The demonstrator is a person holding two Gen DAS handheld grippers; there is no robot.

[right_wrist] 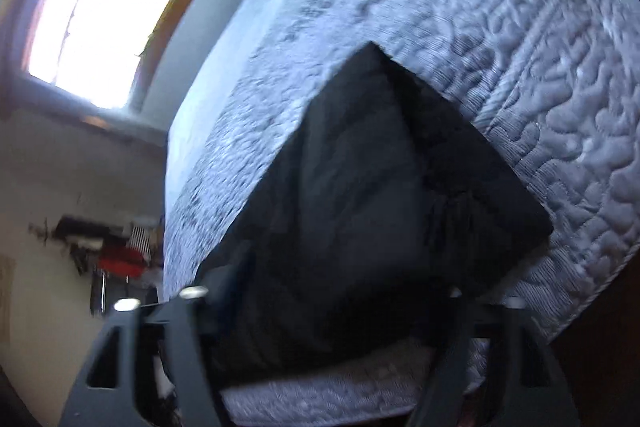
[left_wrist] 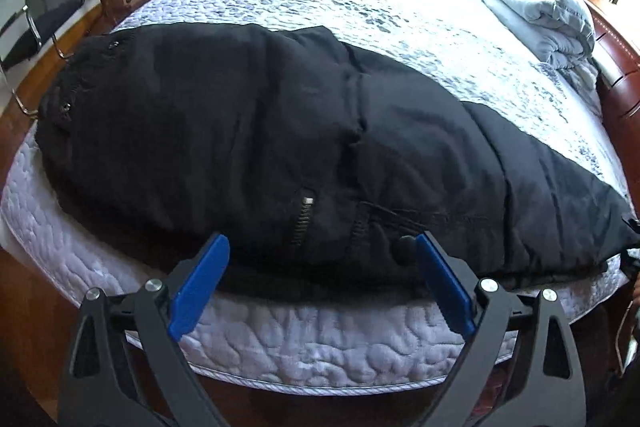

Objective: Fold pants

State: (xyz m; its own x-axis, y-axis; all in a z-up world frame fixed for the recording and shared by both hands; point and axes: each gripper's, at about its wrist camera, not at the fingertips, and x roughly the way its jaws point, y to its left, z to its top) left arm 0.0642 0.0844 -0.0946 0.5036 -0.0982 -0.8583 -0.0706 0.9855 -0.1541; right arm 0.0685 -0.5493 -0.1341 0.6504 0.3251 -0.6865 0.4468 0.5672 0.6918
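- The left gripper [left_wrist: 322, 259] hangs over the near edge of the bed with its jaws spread wide; its blue pads [left_wrist: 200, 281] stand well apart and nothing is clamped between them
- Between and just beyond those pads lies the near hem of the black pants [left_wrist: 248, 131], and the right-hand pad sits just beside a dark fold of the cloth, though contact there cannot be judged
- The pants stretch across the near part of the quilted mattress [left_wrist: 280, 343], waistband end to the left and leg end running off to the right edge of the left wrist view
- A metal zipper [left_wrist: 302, 221] shows on the fabric just beyond the left gripper, and small studs [left_wrist: 64, 107] dot the far-left end
- The right gripper [right_wrist: 332, 311] is seen in a blurred, strongly rolled view; its black arms frame a dark mass of the pants [right_wrist: 360, 211] that fills the space between them
- Its pads are hidden by the cloth and the blur, so whether it grips the fabric or stands free cannot be told
- Farther out, a pale folded blanket [left_wrist: 536, 7] rests at the far right of the bed
- A bright window [right_wrist: 100, 31] shows in the wall beyond the bed
- A chair with a metal frame [left_wrist: 44, 7] stands at the far left, beside the bed
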